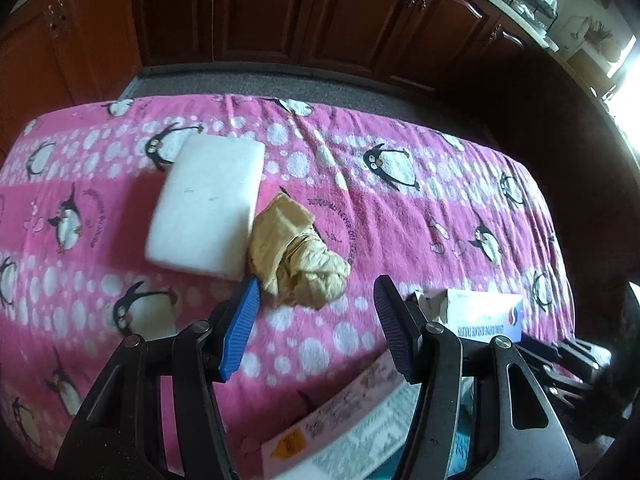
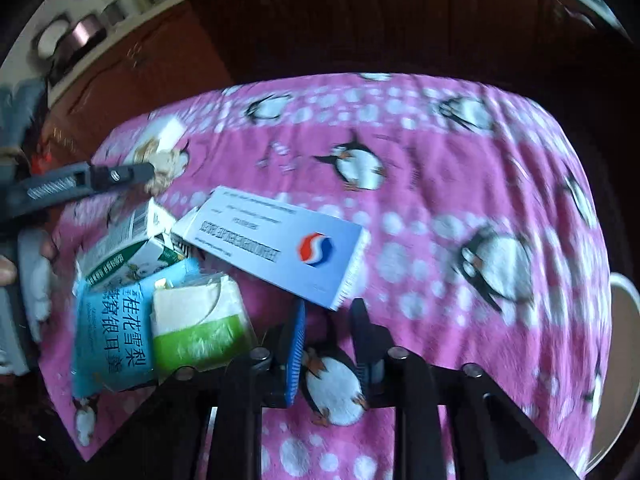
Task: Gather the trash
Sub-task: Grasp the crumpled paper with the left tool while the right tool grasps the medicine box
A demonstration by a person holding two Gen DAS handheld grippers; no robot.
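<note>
In the left wrist view my left gripper [image 1: 316, 290] is open just short of a crumpled tan paper wad [image 1: 298, 262], which lies beside a white foam block [image 1: 208, 204] on the pink penguin cloth [image 1: 400, 224]. In the right wrist view my right gripper [image 2: 328, 312] is open and empty over the cloth [image 2: 440, 220]. Just ahead of it lies a white and blue medicine box [image 2: 280, 244]. To its left lie a green and white packet [image 2: 200, 320], a blue packet [image 2: 112, 332] and a green carton [image 2: 128, 248]. The left gripper's fingers [image 2: 136, 172] reach the wad [image 2: 164, 172] there.
Dark wooden cabinets [image 1: 320, 12] stand beyond the table. A printed pink carton [image 1: 344, 408] lies under the left gripper. The medicine box [image 1: 484, 314] lies to its right. A white rim of a container [image 2: 624, 352] sits at the table's right edge.
</note>
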